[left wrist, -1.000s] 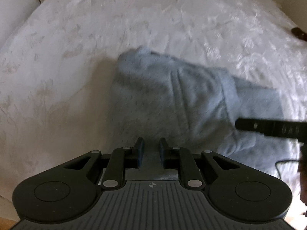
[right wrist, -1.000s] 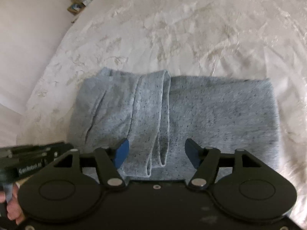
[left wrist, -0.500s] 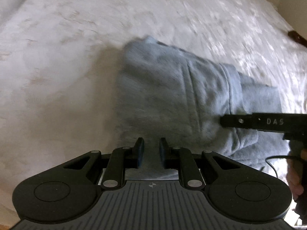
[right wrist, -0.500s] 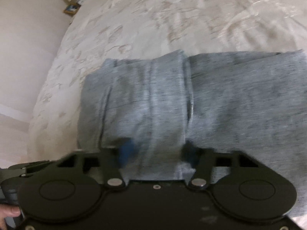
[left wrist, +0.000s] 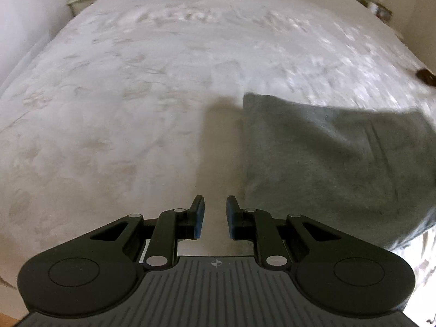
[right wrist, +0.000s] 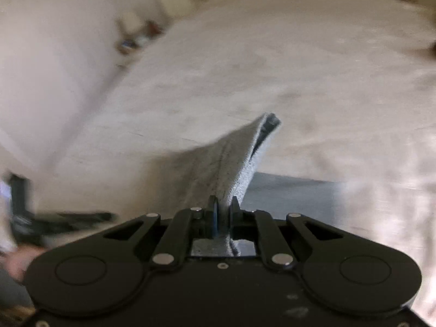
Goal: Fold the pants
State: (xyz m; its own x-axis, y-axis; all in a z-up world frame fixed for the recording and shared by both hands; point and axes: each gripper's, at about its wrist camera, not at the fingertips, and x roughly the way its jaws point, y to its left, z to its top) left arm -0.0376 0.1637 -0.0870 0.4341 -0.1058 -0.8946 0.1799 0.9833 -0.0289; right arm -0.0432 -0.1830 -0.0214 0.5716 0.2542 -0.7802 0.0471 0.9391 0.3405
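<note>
While closing, right claw (right wrist: 223,204) on pants (right wrist: 218,163)

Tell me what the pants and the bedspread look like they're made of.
Pants: grey, matte, heathered knit, probably cotton jersey or fleece; fine ribbing shows at the lifted edge. Bedspread: off-white woven cloth with a faint sheen and raised, crinkled floral pattern; fibre unclear.
</note>
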